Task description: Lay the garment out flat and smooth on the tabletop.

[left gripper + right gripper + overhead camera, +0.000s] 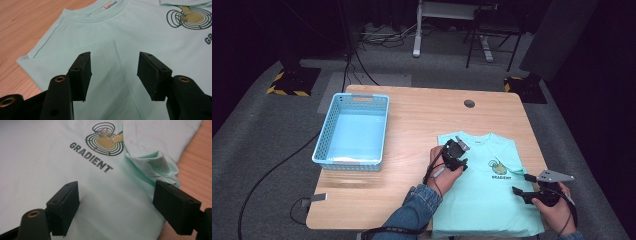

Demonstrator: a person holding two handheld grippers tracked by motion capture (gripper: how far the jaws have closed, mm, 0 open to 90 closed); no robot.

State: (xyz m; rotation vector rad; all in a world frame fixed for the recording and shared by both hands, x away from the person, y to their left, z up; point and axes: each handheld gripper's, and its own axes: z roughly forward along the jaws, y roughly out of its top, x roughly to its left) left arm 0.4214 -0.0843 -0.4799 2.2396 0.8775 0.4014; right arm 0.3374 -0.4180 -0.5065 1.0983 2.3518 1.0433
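Note:
A mint-green T-shirt (487, 192) lies flat on the wooden table (412, 125), its collar (100, 13) pointing away from me. It bears a round print and the word GRADIENT (91, 157). My left gripper (457, 155) hovers over the shirt's left shoulder, open, with a sleeve folded inward (107, 57) lying under the gap between its jaws (113, 72). My right gripper (522, 184) is open at the shirt's right side. Its jaws (115, 202) straddle the cloth just below the bunched, folded-in right sleeve (150, 162). Neither gripper's pads press on the fabric.
A light blue perforated plastic basket (349, 162) stands at the table's left side, nothing in it. A round cable hole (469, 103) sits near the far edge. A small grey object (318, 197) lies at the near left corner. Cables run over the grey floor.

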